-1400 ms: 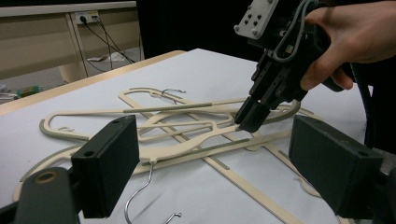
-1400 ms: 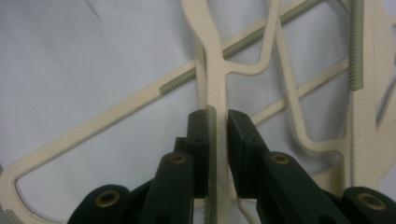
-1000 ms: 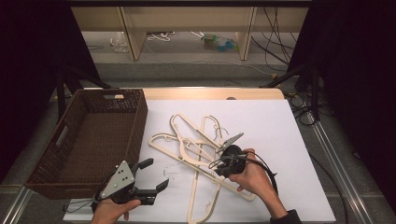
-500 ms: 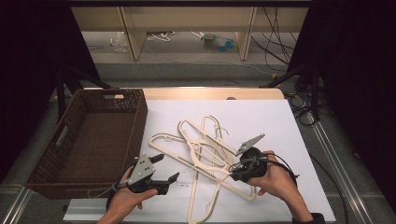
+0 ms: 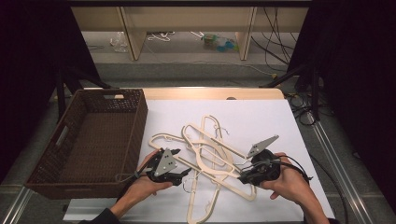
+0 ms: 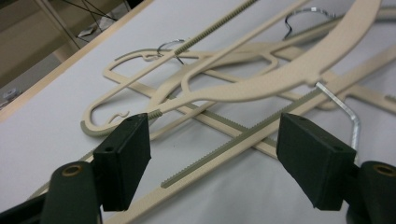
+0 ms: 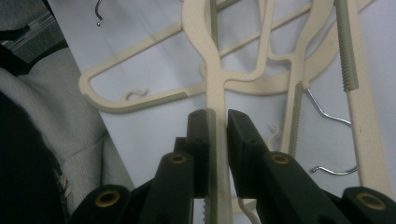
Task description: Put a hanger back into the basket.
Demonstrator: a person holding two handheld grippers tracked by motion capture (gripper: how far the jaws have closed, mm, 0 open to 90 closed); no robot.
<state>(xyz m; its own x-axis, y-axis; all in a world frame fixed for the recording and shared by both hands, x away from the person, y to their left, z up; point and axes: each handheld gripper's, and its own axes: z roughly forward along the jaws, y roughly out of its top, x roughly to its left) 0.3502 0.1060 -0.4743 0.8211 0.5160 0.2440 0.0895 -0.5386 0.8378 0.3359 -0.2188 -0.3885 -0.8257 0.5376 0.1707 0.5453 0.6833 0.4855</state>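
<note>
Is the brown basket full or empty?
Empty. The high view shows the basket with only its bare woven bottom inside, while the tangled hangers all lie on the white table beside it.

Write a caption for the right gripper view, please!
Right gripper clamps one cream hanger's bar above the tangled pile.

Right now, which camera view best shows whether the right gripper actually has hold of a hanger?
The right gripper view: its jaws are shut on a cream hanger bar. In the high view the right gripper is small and the contact hard to judge. The left gripper view shows the hanger pile, not that grip.
</note>
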